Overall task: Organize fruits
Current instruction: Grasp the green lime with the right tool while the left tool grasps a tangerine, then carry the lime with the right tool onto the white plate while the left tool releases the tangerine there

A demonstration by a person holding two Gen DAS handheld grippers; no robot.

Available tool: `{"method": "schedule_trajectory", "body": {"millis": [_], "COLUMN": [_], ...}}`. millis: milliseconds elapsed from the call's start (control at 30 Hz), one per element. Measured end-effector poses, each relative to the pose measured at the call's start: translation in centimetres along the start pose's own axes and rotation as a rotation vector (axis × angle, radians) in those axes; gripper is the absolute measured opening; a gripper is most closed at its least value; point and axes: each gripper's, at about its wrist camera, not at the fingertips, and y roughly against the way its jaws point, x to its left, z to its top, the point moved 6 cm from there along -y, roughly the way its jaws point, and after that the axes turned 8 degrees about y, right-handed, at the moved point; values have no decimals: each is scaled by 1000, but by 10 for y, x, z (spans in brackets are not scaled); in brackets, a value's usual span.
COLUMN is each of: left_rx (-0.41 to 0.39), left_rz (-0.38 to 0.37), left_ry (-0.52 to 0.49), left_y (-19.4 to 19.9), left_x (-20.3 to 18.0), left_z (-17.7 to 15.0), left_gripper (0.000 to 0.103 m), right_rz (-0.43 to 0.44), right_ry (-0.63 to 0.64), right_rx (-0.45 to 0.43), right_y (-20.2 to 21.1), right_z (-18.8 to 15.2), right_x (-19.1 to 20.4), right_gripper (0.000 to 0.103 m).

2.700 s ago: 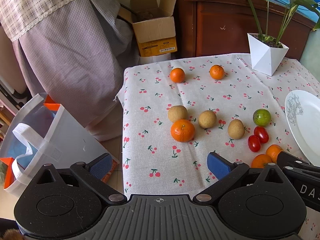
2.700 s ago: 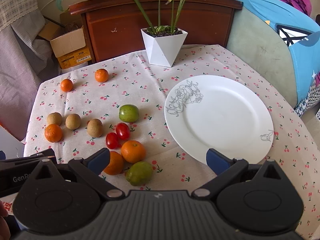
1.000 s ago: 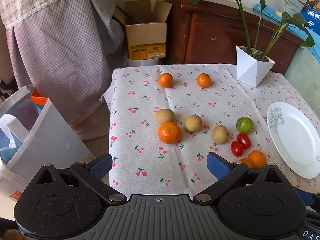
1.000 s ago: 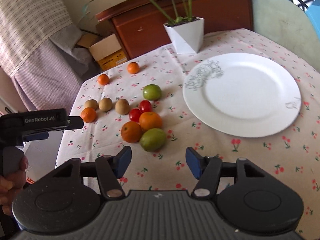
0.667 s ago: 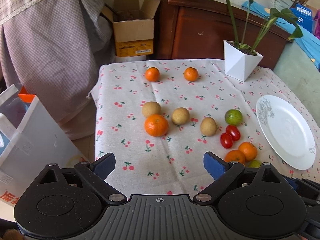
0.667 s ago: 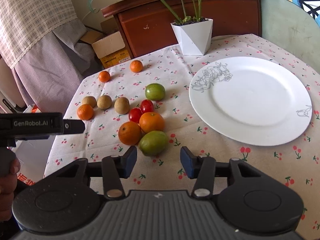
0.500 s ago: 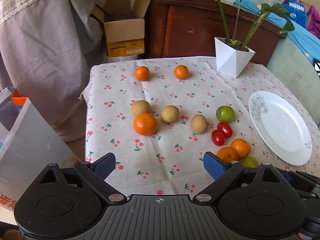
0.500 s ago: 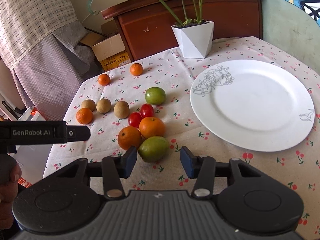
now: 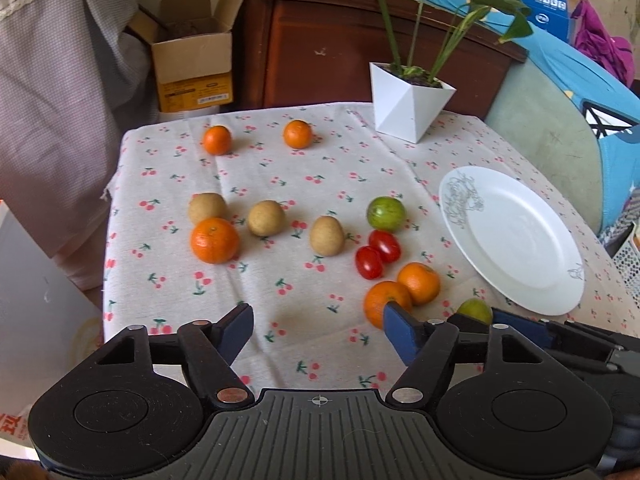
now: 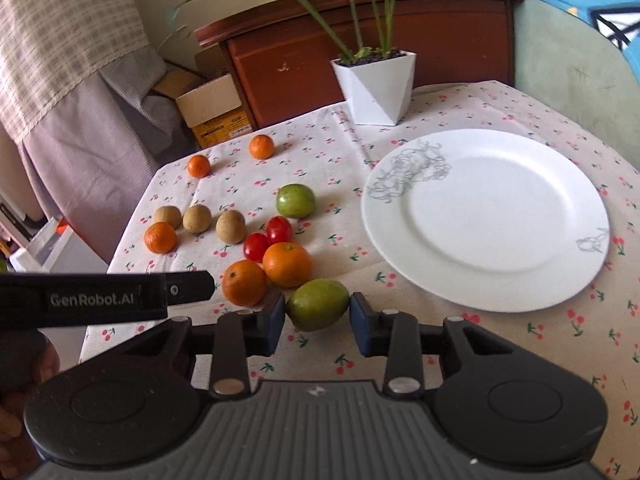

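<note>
Fruits lie on a cherry-print tablecloth [image 9: 280,288]. A green fruit [image 10: 317,305] sits between the pads of my right gripper [image 10: 318,322], whose jaws touch or nearly touch its sides; it also shows in the left wrist view [image 9: 475,310]. Two oranges [image 10: 266,274] lie just behind it, then two cherry tomatoes [image 10: 268,238] and a second green fruit [image 10: 295,200]. Three brown fruits [image 9: 266,218], a large orange [image 9: 214,240] and two small oranges [image 9: 256,138] lie further left. A white plate [image 10: 488,216] is at the right. My left gripper [image 9: 318,330] is open and empty over the near edge.
A white geometric planter [image 9: 408,100] with a green plant stands at the table's back. A dark wooden cabinet [image 9: 340,40] and a cardboard box [image 9: 192,64] are behind the table. A white bag [image 9: 36,320] stands on the floor at the left.
My right gripper has moved forward and narrowed its jaws around the near green fruit. My left gripper has swung right over the table and stays open.
</note>
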Motion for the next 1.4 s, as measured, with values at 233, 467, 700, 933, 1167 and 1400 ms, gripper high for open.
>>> {"method": "schedule_trajectory", "body": {"millis": [233, 467, 700, 933, 1167, 1400], "left_rx": [9, -15, -28, -47, -127, -107], "left_rz": [-47, -66, -92, -78, -142, -188], "left_ry": [-31, -63, -92, -96, -82, -81], "left_y": [-9, -20, -23, -19, 2, -16], "left_x": [-16, -28, -36, -37, -57, -90], "left_z": [-7, -11, -13, -12, 9, 11], "left_gripper": [60, 45, 30, 27, 27, 27], "right_rz": [-37, -50, -56, -56, -81, -169], "right_ry": [-71, -120, -138, -143, -209, -296], "right_rx": [-32, -28, -27, -30, -95, -113], "right_y": [10, 10, 10, 9, 23, 33], "right_z": [8, 8, 8, 9, 23, 23], "right_x": [-21, -29, -32, -33, -53, -83], "right_gripper": [35, 35, 35, 35, 35, 35]}}
